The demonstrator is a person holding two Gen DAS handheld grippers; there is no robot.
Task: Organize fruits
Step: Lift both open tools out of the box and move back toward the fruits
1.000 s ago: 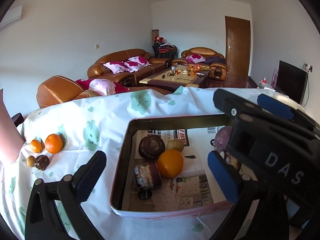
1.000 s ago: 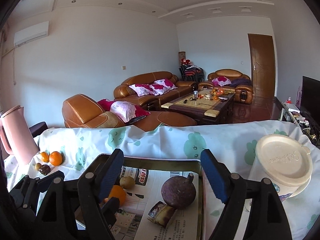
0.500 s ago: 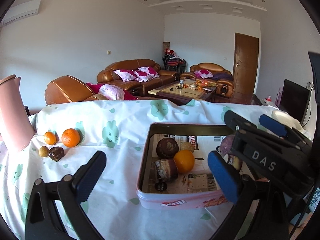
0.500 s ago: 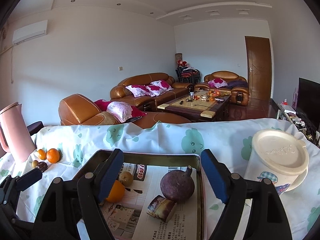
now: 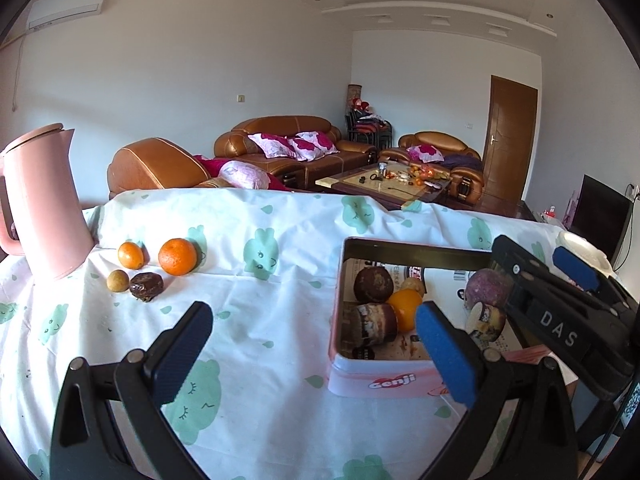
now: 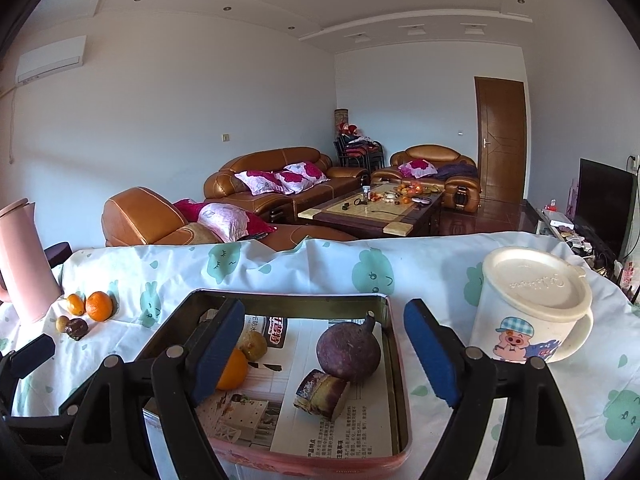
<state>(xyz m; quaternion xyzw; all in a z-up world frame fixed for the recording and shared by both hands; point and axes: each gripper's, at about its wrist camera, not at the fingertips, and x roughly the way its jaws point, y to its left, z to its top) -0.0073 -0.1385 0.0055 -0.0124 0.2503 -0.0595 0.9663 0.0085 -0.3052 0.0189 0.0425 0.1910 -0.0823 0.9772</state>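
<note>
From my left wrist camera, my left gripper [image 5: 314, 344] hangs released above the tablecloth [image 5: 256, 320], nothing between its blue pads. Off to its left, four fruits sit loose on the cloth beside a pink jug [image 5: 40, 204]: a small orange [image 5: 130, 255], a bigger orange [image 5: 177, 257], a small yellowish fruit [image 5: 117, 280] and a dark wrinkled fruit [image 5: 146, 286] touching it. To the right stands a pink tin [image 5: 376, 378] lined with newspaper, holding a dark round fruit [image 5: 373, 284], an orange fruit [image 5: 405, 309] and a purple fruit [image 5: 488, 288]. My right gripper [image 5: 560, 300] reaches in over the tin from the right.

From my right wrist camera, my right gripper [image 6: 322, 354] is spread wide over the tin [image 6: 312, 458], its jaws having just opened a little further, gripping nothing. The purple fruit [image 6: 348, 354] lies between the pads without touching either, with a cut piece [image 6: 322, 394] just in front of it. A lidded mug [image 6: 532, 308] stands right of the tin.
</note>
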